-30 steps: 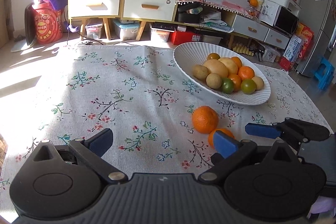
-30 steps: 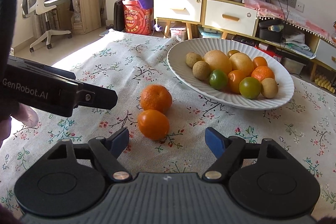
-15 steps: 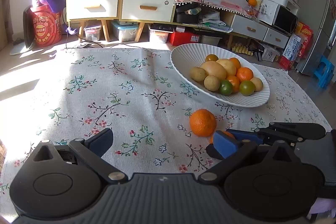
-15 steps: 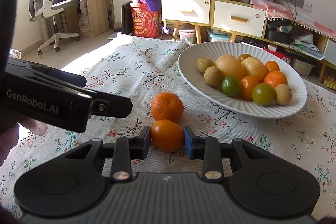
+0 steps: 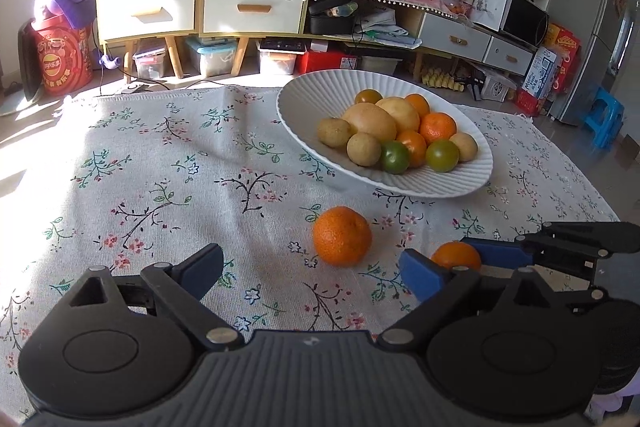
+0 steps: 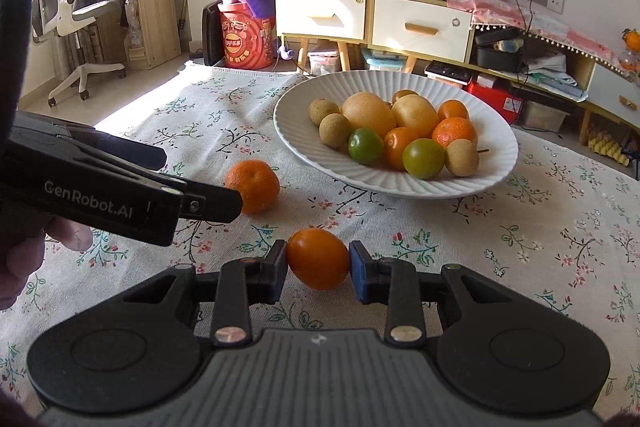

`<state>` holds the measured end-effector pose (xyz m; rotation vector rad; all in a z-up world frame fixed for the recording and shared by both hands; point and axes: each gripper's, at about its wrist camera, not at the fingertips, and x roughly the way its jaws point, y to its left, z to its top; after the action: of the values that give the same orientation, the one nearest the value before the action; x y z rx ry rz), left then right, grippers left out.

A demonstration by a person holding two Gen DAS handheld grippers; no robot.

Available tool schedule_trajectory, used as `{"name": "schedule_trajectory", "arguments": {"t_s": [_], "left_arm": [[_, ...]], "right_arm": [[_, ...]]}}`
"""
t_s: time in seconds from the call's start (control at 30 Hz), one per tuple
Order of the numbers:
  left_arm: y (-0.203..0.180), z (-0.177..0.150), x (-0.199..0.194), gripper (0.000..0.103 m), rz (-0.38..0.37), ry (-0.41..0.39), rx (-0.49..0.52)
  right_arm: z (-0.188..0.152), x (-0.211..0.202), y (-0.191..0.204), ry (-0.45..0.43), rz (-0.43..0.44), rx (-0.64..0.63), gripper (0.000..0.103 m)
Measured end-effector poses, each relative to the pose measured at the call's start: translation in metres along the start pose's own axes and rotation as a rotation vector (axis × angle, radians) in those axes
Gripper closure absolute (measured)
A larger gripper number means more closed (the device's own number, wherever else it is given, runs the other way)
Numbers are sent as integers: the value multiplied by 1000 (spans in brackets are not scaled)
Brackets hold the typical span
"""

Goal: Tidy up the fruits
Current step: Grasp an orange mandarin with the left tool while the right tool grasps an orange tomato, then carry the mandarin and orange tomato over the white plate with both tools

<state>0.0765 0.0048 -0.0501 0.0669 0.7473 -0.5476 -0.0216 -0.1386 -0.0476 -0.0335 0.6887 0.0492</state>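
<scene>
Nearly done, by the look of it: right gripper [image 6: 318,265] has its pads clamped on the smooth orange [image 6: 318,259], apparently just off the floral tablecloth [image 6: 560,227], not yet carried over. Left gripper [image 5: 312,267] has just narrowed a little but its jaws stand wide with nothing between them, pointed toward the bumpy mandarin [image 5: 342,235], which sits loose on the cloth just ahead. Further back, the white ribbed bowl [image 5: 312,99] already holds a pile of mixed fruit. Left to do, I judge: two fruits into the bowl.
</scene>
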Motion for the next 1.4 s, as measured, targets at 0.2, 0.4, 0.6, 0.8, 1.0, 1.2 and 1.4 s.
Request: {"name": "schedule_trajectory", "arguments": {"t_s": [0.2, 0.4, 0.6, 0.8, 1.0, 1.2, 1.4], "left_arm": [[-8, -2, 10, 29, 3, 7, 16], [-11, 1, 14, 40, -10, -4, 5], [-16, 3, 15, 63, -19, -9, 18], [-17, 3, 14, 77, -18, -11, 26], [-20, 5, 12, 78, -9, 11, 25], [-22, 5, 5, 78, 1, 28, 20], [-23, 9, -7, 78, -8, 17, 2]], "right_arm": [[-2, -4, -12, 2, -14, 17, 73], [-4, -3, -20, 8, -24, 33, 73], [-5, -3, -22, 8, -22, 38, 73], [-6, -3, -23, 7, -22, 38, 73], [-6, -5, -25, 4, -25, 45, 73], [-3, -12, -28, -12, -22, 57, 73], [4, -22, -33, -45, -15, 81, 73]]}}
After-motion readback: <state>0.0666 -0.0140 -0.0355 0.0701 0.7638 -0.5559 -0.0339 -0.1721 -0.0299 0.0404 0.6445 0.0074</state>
